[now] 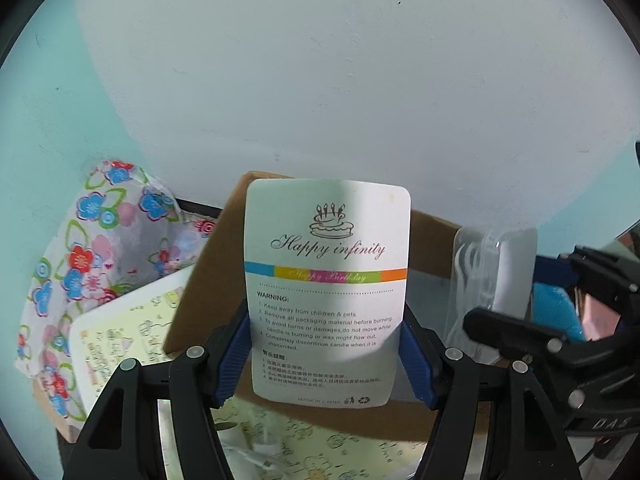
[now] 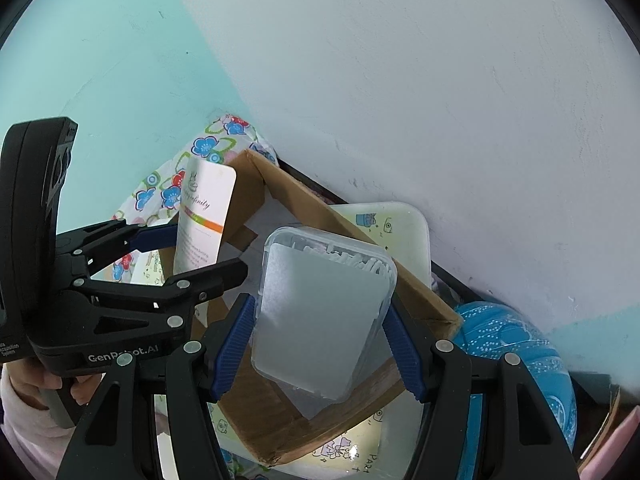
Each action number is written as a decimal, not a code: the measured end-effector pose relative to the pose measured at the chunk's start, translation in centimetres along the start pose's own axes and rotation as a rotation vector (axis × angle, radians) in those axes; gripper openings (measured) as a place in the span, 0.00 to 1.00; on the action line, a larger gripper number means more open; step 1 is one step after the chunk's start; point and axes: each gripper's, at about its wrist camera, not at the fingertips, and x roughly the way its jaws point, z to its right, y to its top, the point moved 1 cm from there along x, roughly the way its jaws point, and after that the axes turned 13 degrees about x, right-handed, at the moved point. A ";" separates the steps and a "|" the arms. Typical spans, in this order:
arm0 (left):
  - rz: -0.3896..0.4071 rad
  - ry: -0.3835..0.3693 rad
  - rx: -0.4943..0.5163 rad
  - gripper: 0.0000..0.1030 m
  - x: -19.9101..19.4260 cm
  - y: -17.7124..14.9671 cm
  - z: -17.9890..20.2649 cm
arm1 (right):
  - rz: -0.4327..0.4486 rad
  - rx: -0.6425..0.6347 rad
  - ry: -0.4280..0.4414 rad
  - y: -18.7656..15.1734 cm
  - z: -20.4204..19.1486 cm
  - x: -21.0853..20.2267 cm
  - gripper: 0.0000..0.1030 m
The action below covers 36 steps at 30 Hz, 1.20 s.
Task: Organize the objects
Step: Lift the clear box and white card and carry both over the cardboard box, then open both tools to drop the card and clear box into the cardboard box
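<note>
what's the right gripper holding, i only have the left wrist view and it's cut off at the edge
Observer: The right gripper is shut on a clear plastic case with small white pieces inside.
Operator: where is it relative to the box
Observer: It hangs over the open cardboard box, whose floor shows below the case.
Operator: anything right of the box
Observer: A blue dotted bag lies there, by the wall.
</note>
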 end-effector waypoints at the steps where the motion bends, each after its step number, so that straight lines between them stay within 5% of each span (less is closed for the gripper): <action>1: 0.001 -0.001 0.001 0.67 0.1 0.1 0.0 | -0.004 0.000 0.002 -0.1 0.1 0.1 0.65; 14: -0.016 -0.006 0.014 0.69 1.4 0.3 0.2 | -0.017 0.009 0.018 0.6 0.9 0.0 0.65; 17: -0.018 0.019 0.016 0.88 1.4 0.3 0.1 | -0.022 0.013 0.021 0.7 1.0 -0.1 0.65; 20: -0.006 0.052 0.014 0.95 0.9 0.1 -0.3 | -0.025 0.013 0.026 0.6 0.8 -0.1 0.65; 29: -0.024 0.072 -0.008 0.96 0.6 -0.7 -1.4 | -0.039 0.025 0.023 0.6 0.4 1.0 0.67; 36: -0.030 0.074 -0.019 0.96 -0.2 -1.2 -1.6 | 0.017 -0.019 -0.024 0.6 -0.5 0.6 0.81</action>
